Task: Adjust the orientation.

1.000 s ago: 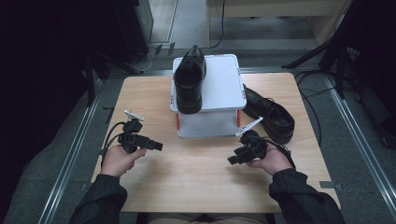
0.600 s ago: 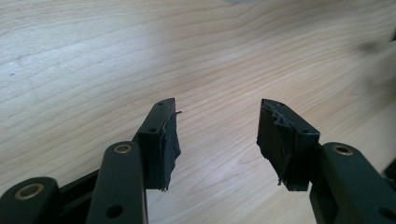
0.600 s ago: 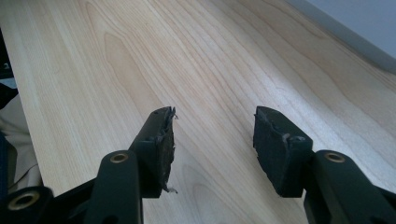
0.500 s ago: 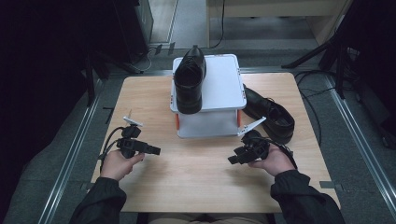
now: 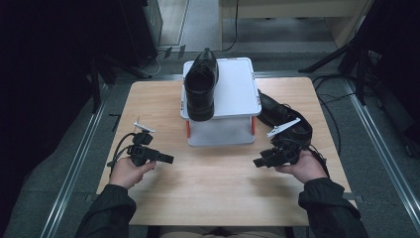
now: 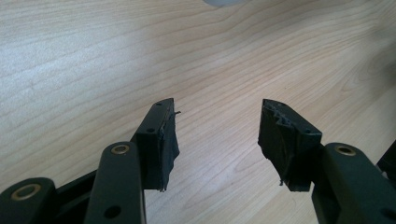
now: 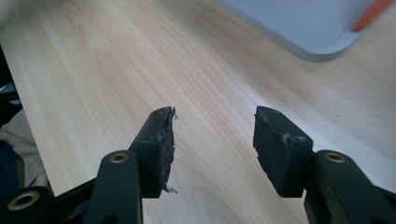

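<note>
One black leather shoe (image 5: 201,83) lies on top of a white box (image 5: 237,94) at the table's far middle. A second black shoe (image 5: 285,120) rests on the table just right of the box. My left gripper (image 5: 168,159) is held low over the wood at the front left, pointing right, open with nothing between its jaws (image 6: 215,135). My right gripper (image 5: 258,162) hovers at the front right, pointing left, beside the second shoe's near end. It is open and empty too (image 7: 214,135). The box's grey corner (image 7: 308,23) shows ahead of the right jaws.
The light wooden table (image 5: 218,198) has bare room between the two grippers and toward its near edge. Metal floor rails (image 5: 74,168) run along both sides. Cables (image 5: 341,99) trail on the floor at the right.
Both hands have drawn slightly toward the table's near edge. The shoes and box have stayed put.
</note>
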The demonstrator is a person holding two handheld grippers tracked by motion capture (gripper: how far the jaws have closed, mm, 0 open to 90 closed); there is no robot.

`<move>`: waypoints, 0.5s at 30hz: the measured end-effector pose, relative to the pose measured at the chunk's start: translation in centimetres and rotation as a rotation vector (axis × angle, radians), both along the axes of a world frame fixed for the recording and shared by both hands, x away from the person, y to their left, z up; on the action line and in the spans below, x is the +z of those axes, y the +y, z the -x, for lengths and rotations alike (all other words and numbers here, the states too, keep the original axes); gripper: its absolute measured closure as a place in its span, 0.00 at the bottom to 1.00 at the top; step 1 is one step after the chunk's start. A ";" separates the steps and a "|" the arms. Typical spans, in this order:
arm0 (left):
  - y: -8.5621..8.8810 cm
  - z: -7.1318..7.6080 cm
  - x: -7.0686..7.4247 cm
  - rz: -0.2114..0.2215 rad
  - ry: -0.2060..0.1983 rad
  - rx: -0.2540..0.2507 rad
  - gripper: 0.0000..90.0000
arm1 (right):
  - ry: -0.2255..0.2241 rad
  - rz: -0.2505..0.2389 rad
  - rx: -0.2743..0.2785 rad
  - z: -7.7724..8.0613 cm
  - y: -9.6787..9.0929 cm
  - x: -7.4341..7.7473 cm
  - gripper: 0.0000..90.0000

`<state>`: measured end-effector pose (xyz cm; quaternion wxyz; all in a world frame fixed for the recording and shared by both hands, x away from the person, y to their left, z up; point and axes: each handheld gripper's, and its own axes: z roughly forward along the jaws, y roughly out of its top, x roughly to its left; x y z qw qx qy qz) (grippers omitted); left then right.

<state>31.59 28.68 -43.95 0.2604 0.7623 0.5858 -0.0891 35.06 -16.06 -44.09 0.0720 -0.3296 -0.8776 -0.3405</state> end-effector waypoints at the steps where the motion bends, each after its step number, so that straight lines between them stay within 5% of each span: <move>1: -0.2 -0.1 -0.1 -0.002 0.004 0.006 0.51 | -0.002 0.002 -0.005 -0.2 -0.3 0.3 0.54; 15: -0.8 -0.6 -0.4 -0.004 0.022 -0.032 0.50 | -0.027 -0.033 -0.072 -3.2 -3.8 5.1 0.54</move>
